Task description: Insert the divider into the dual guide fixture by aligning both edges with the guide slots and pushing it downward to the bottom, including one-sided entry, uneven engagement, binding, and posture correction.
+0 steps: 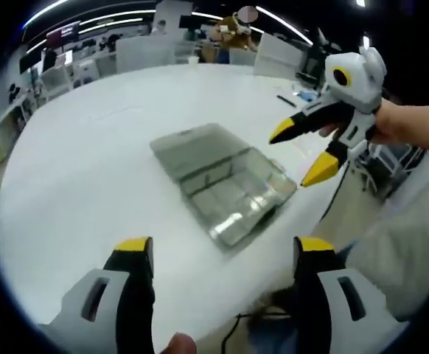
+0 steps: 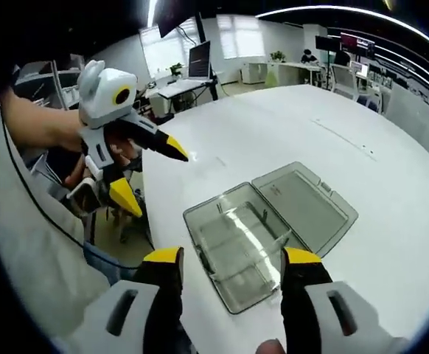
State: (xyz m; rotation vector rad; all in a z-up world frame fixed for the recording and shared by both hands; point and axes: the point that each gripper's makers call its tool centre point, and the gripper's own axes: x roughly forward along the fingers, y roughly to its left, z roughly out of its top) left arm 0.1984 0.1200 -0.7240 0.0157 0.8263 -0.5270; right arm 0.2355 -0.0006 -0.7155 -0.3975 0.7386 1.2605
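A clear plastic box (image 1: pixel 233 193) lies open on the white table (image 1: pixel 89 169), its flat lid (image 1: pixel 192 147) folded out beside the tray. In the right gripper view the tray (image 2: pixel 236 247) is nearest, with the lid (image 2: pixel 303 203) beyond it. Clear walls inside the tray are too faint to tell a divider apart. My left gripper (image 1: pixel 224 247) stands open just short of the box, holding nothing. My right gripper (image 2: pixel 231 257) is open too, its jaws either side of the tray's near end. Each shows in the other's view, held off the table's edge, as right gripper (image 1: pixel 297 155) and left gripper (image 2: pixel 152 175).
The table edge (image 2: pixel 155 221) runs close to the box on the person's side. A small dark object (image 1: pixel 287 101) lies farther out on the table. Desks, chairs and monitors (image 2: pixel 200 59) stand around the room. A sleeve (image 1: pixel 413 243) is at the right.
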